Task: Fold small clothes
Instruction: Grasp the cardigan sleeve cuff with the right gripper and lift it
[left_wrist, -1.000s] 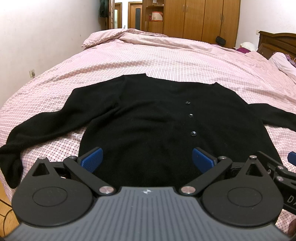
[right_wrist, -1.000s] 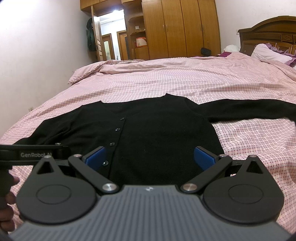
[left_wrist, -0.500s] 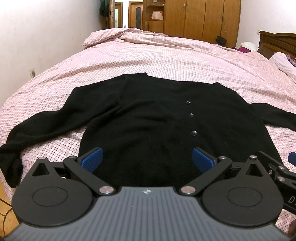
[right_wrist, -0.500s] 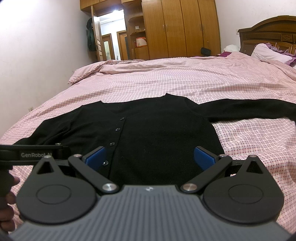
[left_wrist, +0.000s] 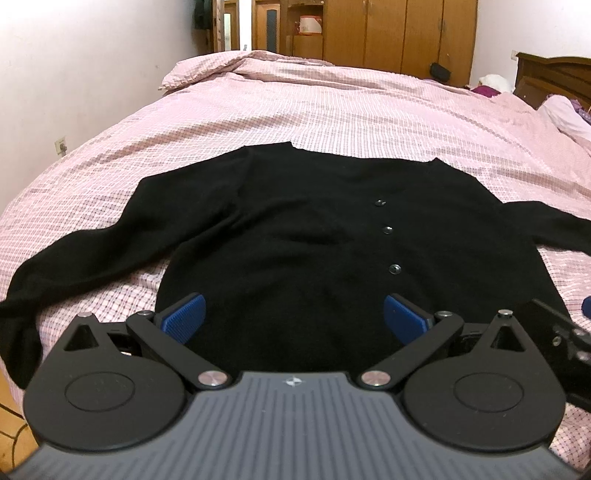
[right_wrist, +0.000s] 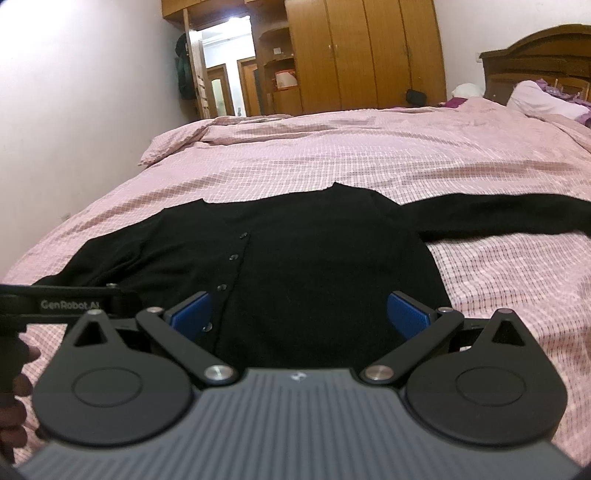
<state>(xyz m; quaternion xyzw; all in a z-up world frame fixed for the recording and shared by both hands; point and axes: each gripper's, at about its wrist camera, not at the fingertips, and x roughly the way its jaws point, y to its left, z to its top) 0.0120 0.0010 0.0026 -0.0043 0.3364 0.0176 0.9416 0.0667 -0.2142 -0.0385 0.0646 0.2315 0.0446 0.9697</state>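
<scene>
A black buttoned cardigan (left_wrist: 303, 229) (right_wrist: 317, 251) lies flat on the pink checked bedspread (left_wrist: 332, 110), front up, collar away from me. Its left sleeve (left_wrist: 74, 266) runs down toward the bed's near left edge. Its right sleeve (right_wrist: 498, 218) stretches straight out to the right. My left gripper (left_wrist: 293, 315) hovers open over the hem, blue pads wide apart, nothing between them. My right gripper (right_wrist: 298, 314) is open too, over the hem near the button row (right_wrist: 232, 256). The hem itself is hidden behind both gripper bodies.
Wooden wardrobes (right_wrist: 369, 55) and a doorway (right_wrist: 221, 81) stand beyond the bed. A dark headboard (right_wrist: 535, 66) and pillows (right_wrist: 543, 103) are at the right. A white wall (left_wrist: 74, 74) runs along the left. A hand (right_wrist: 18, 384) holds the other gripper at the left edge.
Both views tilted up slightly, so the cardigan sits a little lower in frame. The grippers stay open and the cardigan has not moved.
</scene>
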